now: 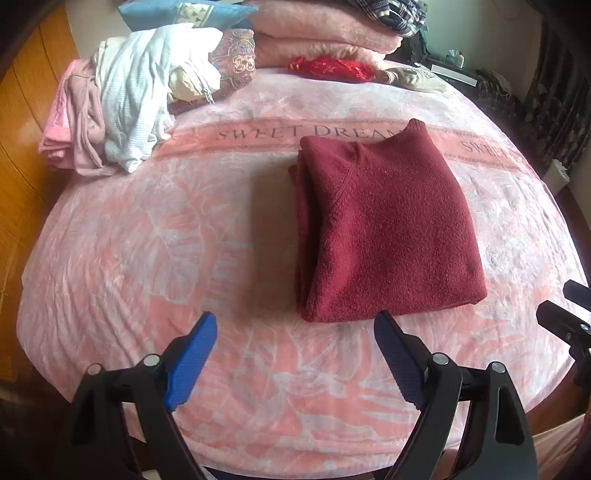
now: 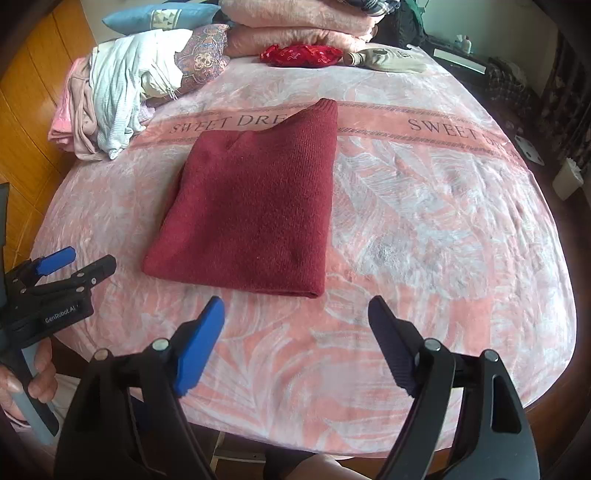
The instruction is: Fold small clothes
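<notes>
Presently we find the pile (image 1: pixel 122 96) of unfolded clothes upper left, the folded sweater (image 1: pixel 384 229) centre frame on the blanket (image 1: pixel 147 258). Left gripper (image 1: pixel 295 354) and right gripper (image 2: pixel 295 339) stand spread, empty. We advise checking the edges lie square before taking the next garment.

a bed (image 1: pixel 147 258) carries everything, covered by a pink and white blanket (image 2: pixel 424 221) with a leaf pattern and a band reading "sweet dreams". a dark red sweater (image 1: pixel 384 236), folded into a flat rectangle, lies near the middle of it. at the far left corner sits a loose pile of clothes (image 1: pixel 122 99) in pale blue, white and pink. along the far edge lie a patterned cushion (image 1: pixel 236 59), a blue pillow (image 1: pixel 184 14), stacked pink blankets (image 1: pixel 325 37), a shiny red pouch (image 1: pixel 332 68) and a beige item (image 1: pixel 417 79).
</notes>
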`<state>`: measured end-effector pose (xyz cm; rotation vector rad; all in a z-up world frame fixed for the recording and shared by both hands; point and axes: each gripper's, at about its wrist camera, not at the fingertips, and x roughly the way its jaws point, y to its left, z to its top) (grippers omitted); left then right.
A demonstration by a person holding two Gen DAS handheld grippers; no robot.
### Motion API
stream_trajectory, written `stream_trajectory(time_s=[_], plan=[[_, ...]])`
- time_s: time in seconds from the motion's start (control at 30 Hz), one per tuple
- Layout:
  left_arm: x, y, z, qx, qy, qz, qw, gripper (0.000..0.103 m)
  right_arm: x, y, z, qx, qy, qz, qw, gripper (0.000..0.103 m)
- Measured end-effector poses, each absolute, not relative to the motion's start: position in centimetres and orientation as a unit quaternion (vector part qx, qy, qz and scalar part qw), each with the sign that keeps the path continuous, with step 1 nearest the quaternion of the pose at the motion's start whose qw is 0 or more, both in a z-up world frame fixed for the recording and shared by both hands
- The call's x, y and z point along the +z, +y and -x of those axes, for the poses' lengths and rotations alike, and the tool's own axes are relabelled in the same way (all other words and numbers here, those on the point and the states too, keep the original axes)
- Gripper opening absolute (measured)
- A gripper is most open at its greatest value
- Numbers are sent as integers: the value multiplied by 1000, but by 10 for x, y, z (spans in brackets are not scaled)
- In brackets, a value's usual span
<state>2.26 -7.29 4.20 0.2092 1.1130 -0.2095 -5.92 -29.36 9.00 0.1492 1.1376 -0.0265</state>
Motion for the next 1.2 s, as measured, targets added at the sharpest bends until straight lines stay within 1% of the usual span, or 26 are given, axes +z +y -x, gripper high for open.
stream_trajectory(time_s=[0.33, 0.8, 1.2], plan=[[36, -81, -19, -110, 527, -106, 836, 87, 81, -289, 54, -30, 546, -57, 836, 85], [34, -82, -19, -116, 528, -100, 835, 87, 79, -278, 54, -22, 548, -43, 835, 89], [34, -83, -21, -114, 529, -102, 835, 88, 77, -277, 54, -21, 551, -41, 833, 89]])
